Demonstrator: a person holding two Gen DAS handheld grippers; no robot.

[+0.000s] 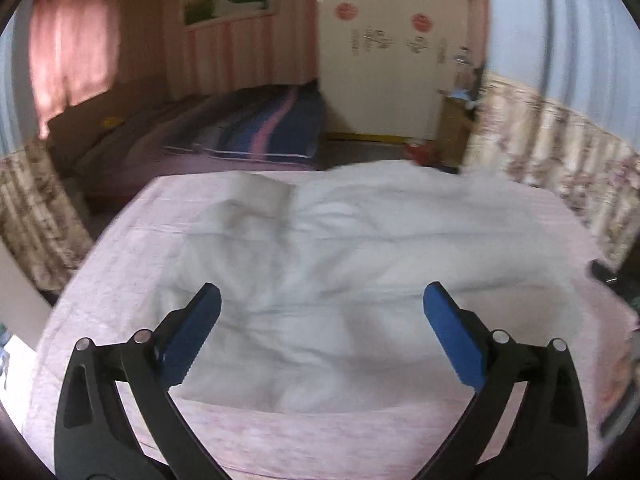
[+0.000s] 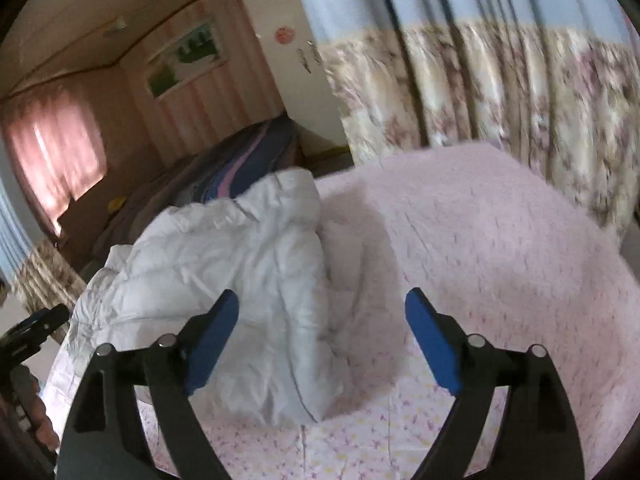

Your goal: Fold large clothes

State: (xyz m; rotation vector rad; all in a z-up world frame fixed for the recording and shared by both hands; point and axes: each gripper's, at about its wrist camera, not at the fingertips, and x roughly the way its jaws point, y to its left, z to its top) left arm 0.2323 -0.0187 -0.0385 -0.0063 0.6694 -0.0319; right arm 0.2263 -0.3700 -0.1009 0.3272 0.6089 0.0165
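Note:
A white puffy quilted garment (image 1: 344,280) lies crumpled on a pink bedspread (image 1: 120,264). In the right wrist view the garment (image 2: 224,280) sits left of centre in a folded heap on the bedspread (image 2: 500,264). My left gripper (image 1: 322,300) is open and empty, hovering above the garment's near part. My right gripper (image 2: 322,312) is open and empty, above the garment's right edge. The tip of the left gripper shows at the far left of the right wrist view (image 2: 36,324).
Floral curtains (image 2: 500,92) hang close behind and right of the bed. A second bed with a striped blue and pink blanket (image 1: 260,128) stands beyond. A white door (image 1: 384,60) and a small cabinet (image 1: 454,120) are at the back.

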